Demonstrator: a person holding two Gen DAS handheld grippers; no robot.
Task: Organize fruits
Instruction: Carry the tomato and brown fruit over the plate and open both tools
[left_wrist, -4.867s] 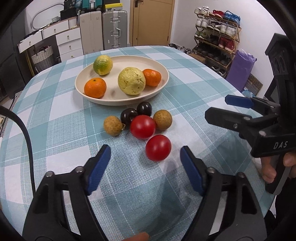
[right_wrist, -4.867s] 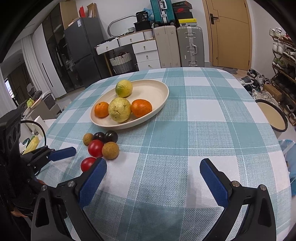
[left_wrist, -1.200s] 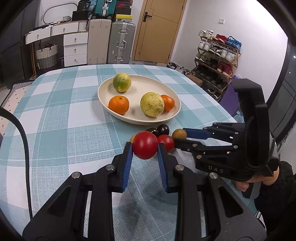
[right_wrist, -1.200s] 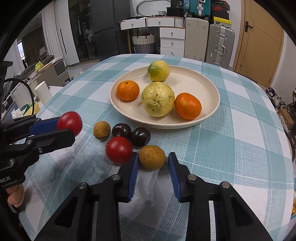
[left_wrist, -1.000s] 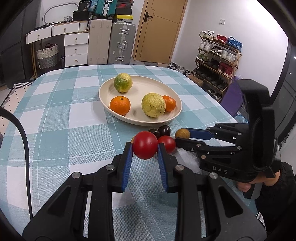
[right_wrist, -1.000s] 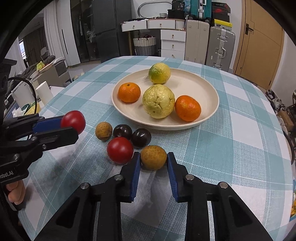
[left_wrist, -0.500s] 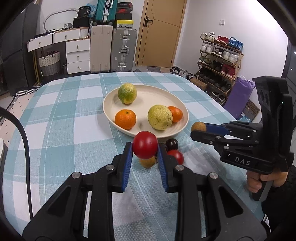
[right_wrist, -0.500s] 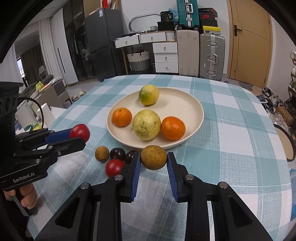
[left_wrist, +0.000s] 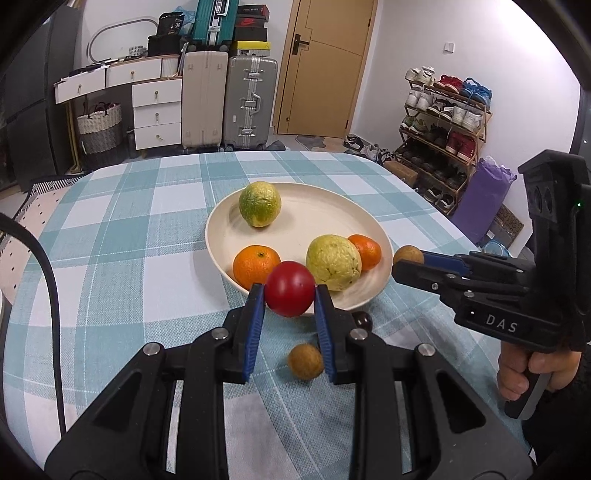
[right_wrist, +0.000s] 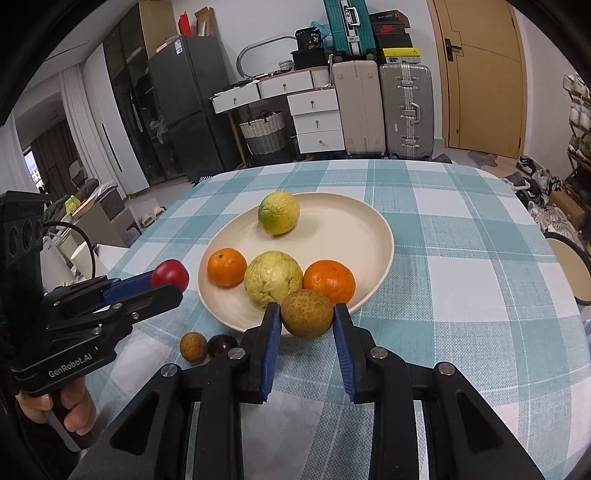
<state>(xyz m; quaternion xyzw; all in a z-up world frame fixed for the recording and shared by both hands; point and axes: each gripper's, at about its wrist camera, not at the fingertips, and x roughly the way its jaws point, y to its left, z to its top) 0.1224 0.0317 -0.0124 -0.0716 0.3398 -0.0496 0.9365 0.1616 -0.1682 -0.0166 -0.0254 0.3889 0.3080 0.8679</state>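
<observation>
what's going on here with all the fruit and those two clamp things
A person is sorting fruit with a handheld gripper in each hand. The left gripper is shut on a red tomato, the right gripper on a brown longan; both are held up near the cream plate, which holds four larger fruits. Another longan and a dark fruit lie on the checked tablecloth.

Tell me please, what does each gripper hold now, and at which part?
The left gripper pinches the red tomato at its two sides. The right gripper pinches the brown fruit the same way.
</observation>
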